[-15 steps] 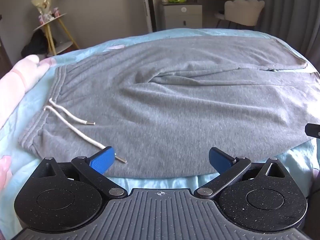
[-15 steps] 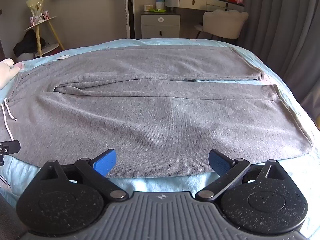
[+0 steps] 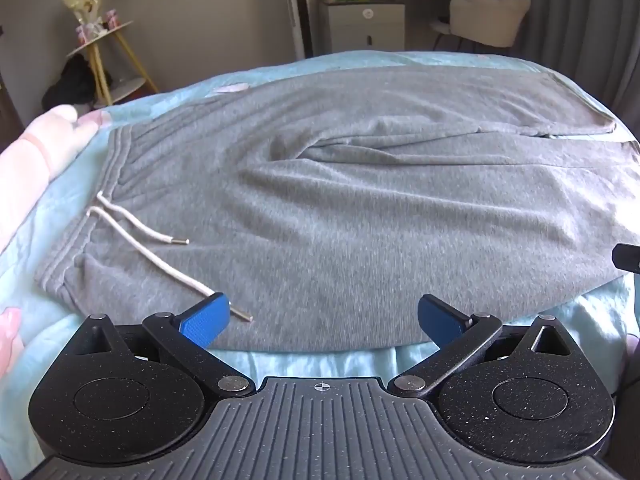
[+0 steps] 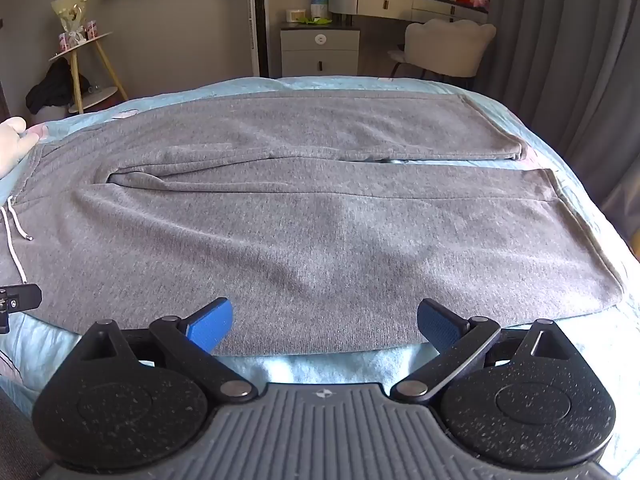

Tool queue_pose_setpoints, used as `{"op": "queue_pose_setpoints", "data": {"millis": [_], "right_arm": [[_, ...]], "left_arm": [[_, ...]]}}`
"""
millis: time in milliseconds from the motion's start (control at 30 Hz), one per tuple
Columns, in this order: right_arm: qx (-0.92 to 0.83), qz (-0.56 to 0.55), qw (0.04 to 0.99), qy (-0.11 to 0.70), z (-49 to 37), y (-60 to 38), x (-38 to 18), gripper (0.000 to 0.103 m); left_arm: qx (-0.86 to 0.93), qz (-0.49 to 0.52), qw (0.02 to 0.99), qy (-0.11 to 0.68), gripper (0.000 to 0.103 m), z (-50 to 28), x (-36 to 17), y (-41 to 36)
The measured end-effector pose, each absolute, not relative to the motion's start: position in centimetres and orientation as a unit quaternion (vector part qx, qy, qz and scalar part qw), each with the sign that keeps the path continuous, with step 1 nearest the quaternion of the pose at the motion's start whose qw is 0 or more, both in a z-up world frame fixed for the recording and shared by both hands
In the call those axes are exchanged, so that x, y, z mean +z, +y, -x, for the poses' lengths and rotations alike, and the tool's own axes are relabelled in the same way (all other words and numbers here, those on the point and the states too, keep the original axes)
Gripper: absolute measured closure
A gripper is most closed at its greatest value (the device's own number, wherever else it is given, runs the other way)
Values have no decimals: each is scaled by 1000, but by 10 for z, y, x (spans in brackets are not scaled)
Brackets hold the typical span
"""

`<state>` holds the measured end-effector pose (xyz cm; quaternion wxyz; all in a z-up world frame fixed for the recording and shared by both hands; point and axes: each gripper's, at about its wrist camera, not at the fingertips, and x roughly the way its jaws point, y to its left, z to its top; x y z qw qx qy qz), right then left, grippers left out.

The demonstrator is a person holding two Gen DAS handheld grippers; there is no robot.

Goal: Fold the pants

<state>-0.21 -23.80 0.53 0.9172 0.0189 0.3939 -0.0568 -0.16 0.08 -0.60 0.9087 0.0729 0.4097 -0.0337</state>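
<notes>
Grey sweatpants (image 3: 360,208) lie flat and unfolded across a pale blue bedspread (image 3: 320,360), the waistband toward nine o'clock and the two leg hems toward three o'clock. The near leg covers most of both views; the far leg lies behind it, at twelve o'clock.

The left gripper (image 3: 322,322) hangs at six o'clock over the near edge of the cloth, its blue jaws spread wide and holding nothing. The right gripper (image 4: 324,326) does the same further along the near leg, also spread and empty.

A white drawstring (image 3: 160,256) lies loose on the fabric, and its metal tip rests just beside the left finger. I think this is the main risk: the jaws may pinch the string instead of the cloth edge, or catch only one layer, and then the fold comes crooked.
</notes>
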Motion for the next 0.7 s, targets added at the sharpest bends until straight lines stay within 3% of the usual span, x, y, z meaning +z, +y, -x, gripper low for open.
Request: {"op": "queue_pose_setpoints", "data": {"millis": [700], "right_arm": [[-57,-19,917,394,4,-241,3,4]], "left_arm": [[-34,-68,905,419,0,0,-6,2]]}}
